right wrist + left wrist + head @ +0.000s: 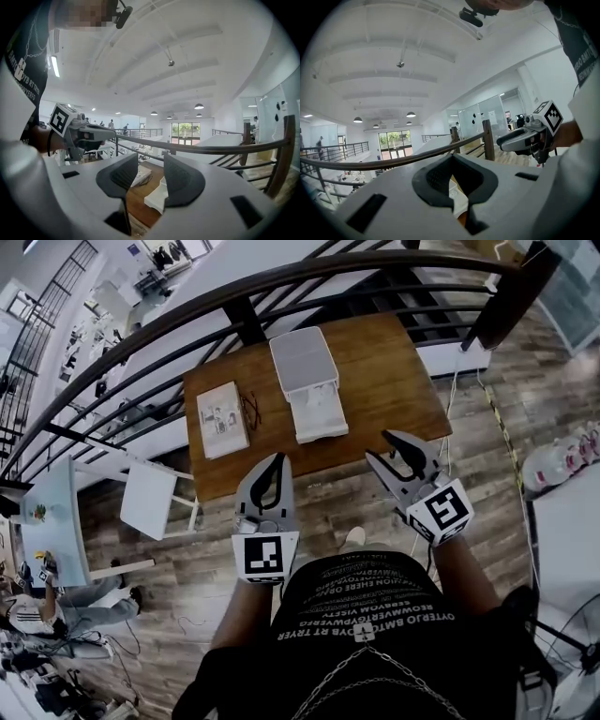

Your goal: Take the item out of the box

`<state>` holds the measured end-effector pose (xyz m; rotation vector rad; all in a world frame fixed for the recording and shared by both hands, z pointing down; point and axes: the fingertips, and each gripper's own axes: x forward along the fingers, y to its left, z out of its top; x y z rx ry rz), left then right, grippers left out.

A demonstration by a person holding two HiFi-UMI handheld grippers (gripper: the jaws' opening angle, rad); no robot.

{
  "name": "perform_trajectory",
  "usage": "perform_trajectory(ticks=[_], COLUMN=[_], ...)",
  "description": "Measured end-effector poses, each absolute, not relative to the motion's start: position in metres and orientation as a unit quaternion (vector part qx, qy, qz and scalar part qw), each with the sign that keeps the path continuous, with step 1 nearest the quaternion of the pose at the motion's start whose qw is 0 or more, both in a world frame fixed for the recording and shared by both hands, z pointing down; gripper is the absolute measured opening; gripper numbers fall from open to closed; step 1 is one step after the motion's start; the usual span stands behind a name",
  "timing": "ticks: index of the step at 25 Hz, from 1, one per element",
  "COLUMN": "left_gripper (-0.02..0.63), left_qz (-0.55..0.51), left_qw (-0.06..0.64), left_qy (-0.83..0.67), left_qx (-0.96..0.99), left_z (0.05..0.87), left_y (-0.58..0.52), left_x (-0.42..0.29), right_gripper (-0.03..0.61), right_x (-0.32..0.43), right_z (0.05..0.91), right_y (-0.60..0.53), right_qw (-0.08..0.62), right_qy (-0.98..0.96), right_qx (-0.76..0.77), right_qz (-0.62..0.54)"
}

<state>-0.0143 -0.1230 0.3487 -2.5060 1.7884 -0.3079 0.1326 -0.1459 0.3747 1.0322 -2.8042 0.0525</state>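
The white box (305,371) sits on the wooden table (398,381) beside a booklet (222,418), its item untouched (I cannot make it out). Both grippers hang short of the table edge: the left gripper (276,461) is pinched closed on nothing, the right gripper (380,446) parted and empty — probably readied to reach in.

Open-plan office — desks (49,521), mezzanine railing (192,148)
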Motion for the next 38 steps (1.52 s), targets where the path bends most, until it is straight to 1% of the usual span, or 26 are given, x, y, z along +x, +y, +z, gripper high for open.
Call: perform_trajectory(ticks=[3, 7, 14, 20, 24, 32, 38], left_gripper=[0.006, 0.006, 0.006, 0.005, 0.006, 0.006, 0.006], left_qz=[-0.096, -0.107, -0.111, -0.12, -0.116, -0.11, -0.116], left_qw=[0.032, 0.024, 0.031, 0.019, 0.028, 0.023, 0.015], left_qy=[0.581, 0.583, 0.584, 0.584, 0.578, 0.572, 0.572], left_qx=[-0.808, -0.805, -0.803, -0.803, -0.807, -0.812, -0.812], left_z=[0.344, 0.349, 0.348, 0.356, 0.354, 0.353, 0.363], left_y=[-0.127, -0.129, -0.135, -0.148, -0.172, -0.219, -0.252], left_x=[-0.005, 0.003, 0.002, -0.021, -0.039, -0.066, -0.095], right_gripper=[0.167, 0.167, 0.167, 0.167, 0.167, 0.167, 0.167], right_x=[0.139, 0.147, 0.145, 0.123, 0.101, 0.068, 0.044], right_z=[0.376, 0.381, 0.389, 0.395, 0.395, 0.408, 0.434], right_y=[-0.152, -0.159, -0.167, -0.187, -0.204, -0.247, -0.284], right_qw=[0.073, 0.07, 0.074, 0.075, 0.076, 0.095, 0.11], right_qy=[-0.939, -0.938, -0.939, -0.938, -0.939, -0.937, -0.934], right_qx=[0.337, 0.338, 0.333, 0.335, 0.333, 0.334, 0.334], right_qz=[0.016, 0.026, 0.033, 0.041, 0.043, 0.046, 0.064])
